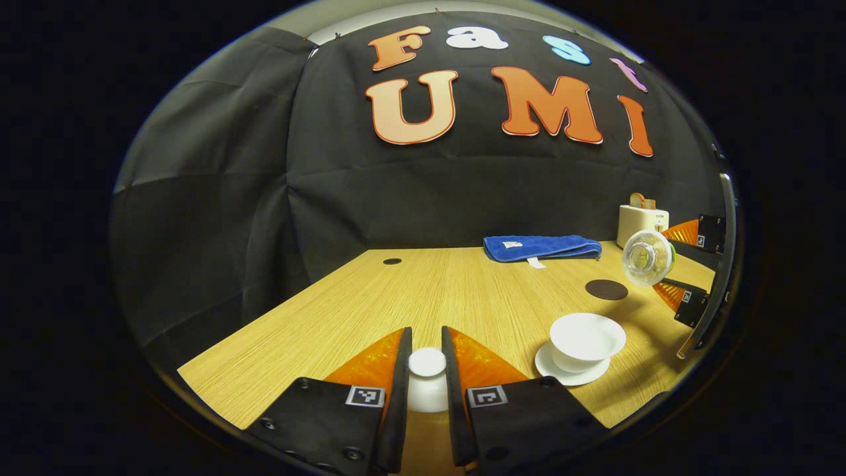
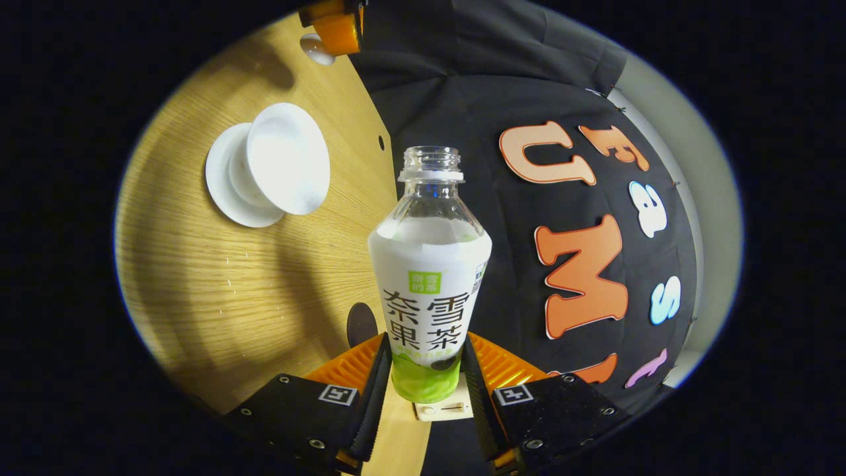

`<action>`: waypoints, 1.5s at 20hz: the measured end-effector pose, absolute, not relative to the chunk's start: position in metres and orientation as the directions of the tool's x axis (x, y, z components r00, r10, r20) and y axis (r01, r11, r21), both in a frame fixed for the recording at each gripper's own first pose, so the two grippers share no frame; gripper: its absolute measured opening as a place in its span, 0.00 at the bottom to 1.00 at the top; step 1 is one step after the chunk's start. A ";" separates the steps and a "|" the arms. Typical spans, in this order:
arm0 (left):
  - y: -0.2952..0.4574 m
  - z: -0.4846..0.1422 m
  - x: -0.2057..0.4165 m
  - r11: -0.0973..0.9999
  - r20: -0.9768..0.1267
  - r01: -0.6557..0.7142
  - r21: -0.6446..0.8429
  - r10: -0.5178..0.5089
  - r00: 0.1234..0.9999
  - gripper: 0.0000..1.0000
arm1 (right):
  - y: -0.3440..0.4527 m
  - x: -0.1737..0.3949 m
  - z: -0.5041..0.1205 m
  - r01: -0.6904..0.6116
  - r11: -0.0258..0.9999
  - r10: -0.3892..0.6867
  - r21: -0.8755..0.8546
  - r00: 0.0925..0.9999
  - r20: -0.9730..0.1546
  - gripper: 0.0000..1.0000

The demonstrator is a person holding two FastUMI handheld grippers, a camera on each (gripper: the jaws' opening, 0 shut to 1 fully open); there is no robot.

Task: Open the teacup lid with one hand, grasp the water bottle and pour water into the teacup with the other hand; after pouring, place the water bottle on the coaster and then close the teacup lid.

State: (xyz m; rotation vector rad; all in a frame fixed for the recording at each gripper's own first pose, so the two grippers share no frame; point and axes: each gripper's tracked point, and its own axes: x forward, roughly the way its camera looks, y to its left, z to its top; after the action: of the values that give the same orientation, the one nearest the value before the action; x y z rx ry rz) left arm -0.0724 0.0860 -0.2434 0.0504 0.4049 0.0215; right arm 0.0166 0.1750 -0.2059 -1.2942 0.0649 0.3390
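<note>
Count: 1 bottle (image 2: 429,277), 1 cup (image 1: 587,339), 1 saucer (image 1: 572,371), 1 lid (image 1: 427,373), 1 coaster (image 1: 606,289), 1 blue towel (image 1: 542,247), 1 toaster (image 1: 641,221), 2 grippers (image 1: 427,370) (image 2: 423,380).

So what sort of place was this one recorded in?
Likely a staged recording booth, not a real kitchen: a black cloth wall backs a wooden table set with a teacup, blue towel and toaster.

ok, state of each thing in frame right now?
teacup lid: off the cup, pinched in left hand-held gripper
teacup: open, on its saucer
water bottle: uncapped, tilted, held in right hand-held gripper
coaster: bare
blue towel: folded
</note>
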 end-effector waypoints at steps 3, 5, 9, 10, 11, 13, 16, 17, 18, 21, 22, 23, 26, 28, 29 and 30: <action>0.091 -0.244 -0.075 0.998 -0.392 -0.024 0.050 0.042 0.919 0.31 | 0.181 0.021 -0.189 -0.210 0.168 0.234 -0.963 0.958 -0.168 0.61; 0.092 -0.244 -0.076 0.999 -0.393 -0.026 0.045 0.041 0.918 0.28 | 0.180 0.024 -0.186 -0.170 0.120 0.245 -0.978 0.960 -0.137 0.61; 0.094 -0.246 -0.079 0.999 -0.396 -0.027 0.038 0.040 0.917 0.31 | 0.181 0.027 -0.181 -0.126 0.043 0.253 -0.991 0.961 -0.112 0.61; 0.095 -0.247 -0.079 0.999 -0.397 -0.027 0.038 0.040 0.917 0.31 | 0.182 0.027 -0.180 -0.120 0.031 0.256 -0.992 0.961 -0.108 0.63; 0.095 -0.247 -0.078 0.999 -0.397 -0.028 0.037 0.041 0.917 0.31 | 0.182 0.029 -0.179 -0.107 0.021 0.259 -0.994 0.961 -0.098 0.60; 0.097 -0.250 -0.078 0.999 -0.400 -0.030 0.031 0.040 0.916 0.31 | 0.184 0.028 -0.177 -0.078 -0.004 0.271 -0.997 0.960 -0.076 0.61; 0.097 -0.251 -0.078 0.999 -0.402 -0.031 0.028 0.039 0.915 0.31 | 0.183 0.031 -0.177 -0.066 -0.022 0.279 -0.998 0.958 -0.070 0.61; 0.098 -0.251 -0.077 0.999 -0.403 -0.030 0.028 0.039 0.914 0.31 | 0.182 0.032 -0.177 -0.060 -0.032 0.282 -0.998 0.957 -0.067 0.61; 0.098 -0.250 -0.077 0.999 -0.402 -0.030 0.029 0.039 0.915 0.28 | 0.183 0.032 -0.177 -0.053 -0.043 0.282 -0.998 0.957 -0.063 0.61; 0.098 -0.250 -0.077 0.999 -0.399 -0.027 0.026 0.035 0.916 0.31 | 0.183 0.035 -0.175 -0.018 -0.065 0.297 -0.998 0.954 -0.037 0.61; 0.098 -0.251 -0.077 0.999 -0.402 -0.026 0.026 0.034 0.915 0.31 | 0.183 0.036 -0.175 -0.006 -0.072 0.301 -0.997 0.953 -0.027 0.61; 0.097 -0.251 -0.077 0.999 -0.403 -0.024 0.025 0.033 0.914 0.31 | 0.182 0.036 -0.175 -0.001 -0.079 0.300 -0.997 0.954 -0.024 0.60; 0.097 -0.251 -0.077 0.999 -0.404 -0.024 0.027 0.033 0.914 0.31 | 0.180 0.040 -0.170 0.026 -0.088 0.300 -0.996 0.954 -0.002 0.60; 0.097 -0.251 -0.075 0.999 -0.405 -0.022 0.028 0.032 0.914 0.28 | 0.177 0.043 -0.162 0.056 -0.096 0.304 -0.994 0.952 0.024 0.60; 0.097 -0.251 -0.076 0.999 -0.405 -0.021 0.028 0.031 0.914 0.31 | 0.177 0.048 -0.155 0.066 -0.098 0.305 -0.993 0.952 0.033 0.61; 0.097 -0.251 -0.076 0.999 -0.406 -0.022 0.029 0.032 0.913 0.29 | 0.179 0.048 -0.152 0.073 -0.100 0.307 -0.992 0.951 0.039 0.60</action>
State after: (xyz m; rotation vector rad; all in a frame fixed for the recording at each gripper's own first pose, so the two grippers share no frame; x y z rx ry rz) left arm -0.0757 0.0973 -0.2511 0.0238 0.4181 0.0276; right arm 0.0484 0.1788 -0.1515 -1.6676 -0.2928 0.2013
